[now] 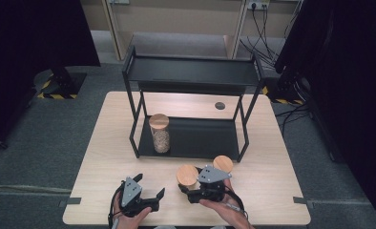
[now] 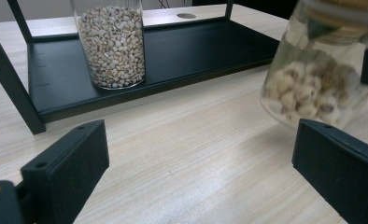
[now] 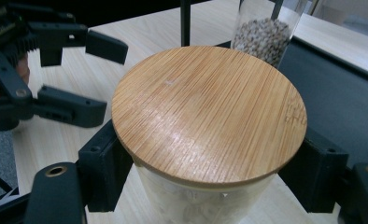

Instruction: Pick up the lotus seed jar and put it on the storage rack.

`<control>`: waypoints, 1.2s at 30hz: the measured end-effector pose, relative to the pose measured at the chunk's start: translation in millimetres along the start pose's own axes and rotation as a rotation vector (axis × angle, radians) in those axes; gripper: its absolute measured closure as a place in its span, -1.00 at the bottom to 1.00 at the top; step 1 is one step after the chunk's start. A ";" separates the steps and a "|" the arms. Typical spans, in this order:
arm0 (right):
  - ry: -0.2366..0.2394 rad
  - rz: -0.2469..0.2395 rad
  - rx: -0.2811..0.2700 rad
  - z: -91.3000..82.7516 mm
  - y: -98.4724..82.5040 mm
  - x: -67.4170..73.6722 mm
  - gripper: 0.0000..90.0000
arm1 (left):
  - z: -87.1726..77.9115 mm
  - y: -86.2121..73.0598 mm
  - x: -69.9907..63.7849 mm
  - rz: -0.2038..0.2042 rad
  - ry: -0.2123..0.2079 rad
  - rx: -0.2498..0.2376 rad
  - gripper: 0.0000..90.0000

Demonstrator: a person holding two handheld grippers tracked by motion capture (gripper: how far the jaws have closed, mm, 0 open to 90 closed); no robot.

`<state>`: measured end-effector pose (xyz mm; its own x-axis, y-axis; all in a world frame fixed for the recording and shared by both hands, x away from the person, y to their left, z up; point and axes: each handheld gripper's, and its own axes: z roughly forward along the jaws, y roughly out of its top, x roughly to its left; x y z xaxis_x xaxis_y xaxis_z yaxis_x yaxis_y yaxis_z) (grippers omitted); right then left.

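The right claw (image 3: 205, 182) is clamped on a glass jar (image 1: 187, 177) just under its bamboo lid (image 3: 209, 114), one black jaw on each side of the glass. Gripping below the wide lid likely keeps the jar from slipping down. In the left claw's view the jar (image 2: 315, 79) looks tilted, and whether its base touches the bench (image 1: 100, 157) I cannot tell. It sits just in front of the black rack (image 1: 191, 76), near the front edge of the rack's lower shelf (image 1: 200, 136). A second lidded jar (image 1: 223, 163) stands just beside the held one, on its rack side. A taller jar of grains (image 1: 160, 133) stands on the left part of the lower shelf, so the held jar is probably bound for the free space beside it. The left claw (image 1: 150, 185) waits in front of the rack's left half, jaws apart and empty.
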<state>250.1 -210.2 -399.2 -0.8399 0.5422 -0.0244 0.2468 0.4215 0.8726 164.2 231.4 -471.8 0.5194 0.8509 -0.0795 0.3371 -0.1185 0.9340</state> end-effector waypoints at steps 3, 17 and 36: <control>0.008 -0.002 -0.001 -2.3 8.1 -4.8 -0.44 | -0.2 0.1 0.0 -0.001 0.000 -0.001 -0.92; 0.012 0.007 0.013 -2.3 39.4 -26.4 -0.44 | -0.5 -0.1 0.4 -0.003 -0.002 -0.003 -0.92; -0.007 0.064 0.014 3.5 71.2 -60.0 -0.44 | -0.4 -0.4 1.0 -0.004 0.000 -0.004 -0.92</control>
<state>319.8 -210.2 -337.2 -0.8186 0.5737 0.0278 0.3069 0.3960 0.8654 164.2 232.5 -472.1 0.5180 0.8513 -0.0832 0.3363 -0.1132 0.9349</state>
